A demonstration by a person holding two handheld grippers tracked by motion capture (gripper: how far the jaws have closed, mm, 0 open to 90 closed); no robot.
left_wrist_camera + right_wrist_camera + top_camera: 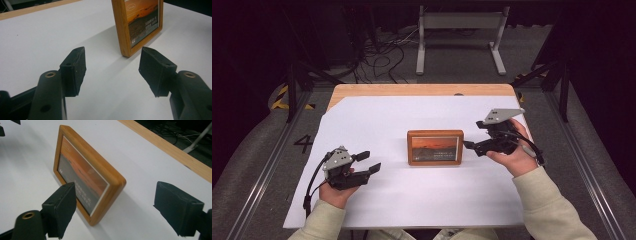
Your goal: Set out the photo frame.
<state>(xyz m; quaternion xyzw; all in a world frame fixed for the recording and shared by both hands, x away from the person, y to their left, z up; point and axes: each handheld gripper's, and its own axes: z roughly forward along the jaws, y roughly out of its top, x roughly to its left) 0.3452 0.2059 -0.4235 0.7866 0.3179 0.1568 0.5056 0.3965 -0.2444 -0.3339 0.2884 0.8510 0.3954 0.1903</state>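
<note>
A wooden picture frame point(435, 147) with an orange sunset print stands upright in the middle of the white sheet point(412, 200). My left gripper point(369, 161) rests at the sheet's left, well apart from the frame, jaws open and pointing toward it. In the left gripper view the frame point(136, 25) stands beyond my open left gripper point(112, 72). My right gripper point(474, 135) is just off the frame's right end, open. In the right gripper view the frame's near end point(85, 175) sits just ahead of the gap in my right gripper point(113, 210), and neither pad touches it.
The white sheet covers a wooden table whose bare strip point(422, 90) shows along the far edge. Beyond it are the floor with loose cables point(382, 55) and a white stand point(459, 30). Metal rails point(267, 165) run along both sides of the table.
</note>
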